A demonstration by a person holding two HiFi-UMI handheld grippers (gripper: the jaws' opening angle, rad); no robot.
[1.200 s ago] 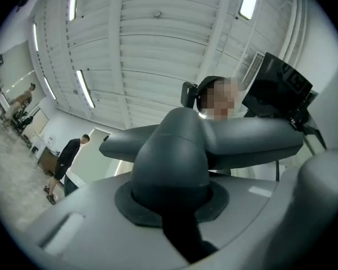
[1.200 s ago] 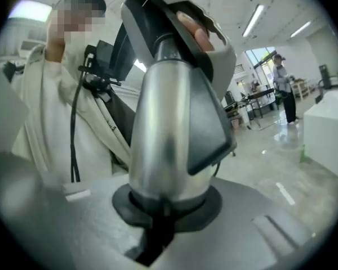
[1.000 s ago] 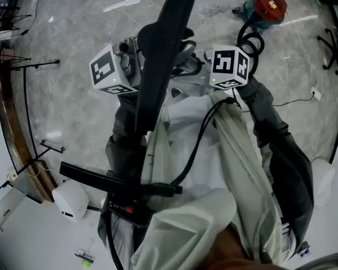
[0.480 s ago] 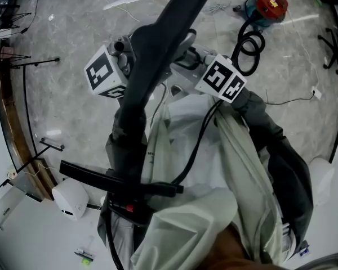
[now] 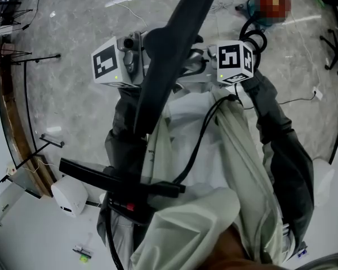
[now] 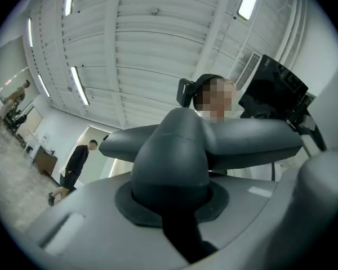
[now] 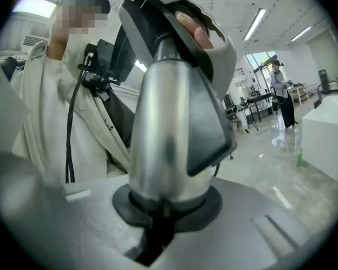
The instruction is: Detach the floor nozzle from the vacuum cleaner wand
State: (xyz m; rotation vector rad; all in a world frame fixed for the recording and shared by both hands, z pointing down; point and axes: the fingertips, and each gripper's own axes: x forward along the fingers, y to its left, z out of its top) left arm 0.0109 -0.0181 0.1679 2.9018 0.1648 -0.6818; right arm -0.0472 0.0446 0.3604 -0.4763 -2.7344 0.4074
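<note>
The dark grey floor nozzle (image 5: 164,61) rises slantwise in the middle of the head view, between the two marker cubes. In the left gripper view its neck (image 6: 172,162) stands between the jaws and its flat head spreads across above. My left gripper (image 6: 172,207) is shut on that neck. The silver wand (image 7: 166,128), with a dark clip at its side, stands in my right gripper (image 7: 163,210), which is shut on it. In the head view the left gripper (image 5: 139,61) and right gripper (image 5: 205,62) face each other at the nozzle, and the joint between nozzle and wand is hidden.
The vacuum's canister (image 5: 270,3) lies on the marble floor at the top right under a mosaic patch, with its black hose (image 5: 250,38) coiled towards me. Tripod legs (image 5: 22,61) stand at the left, a white box (image 5: 69,197) at the lower left. People stand far off (image 7: 283,94).
Half a second ago the right gripper's cube had dipped and tilted to the left; now it is back up to the right. The left cube and nozzle shifted slightly right.
</note>
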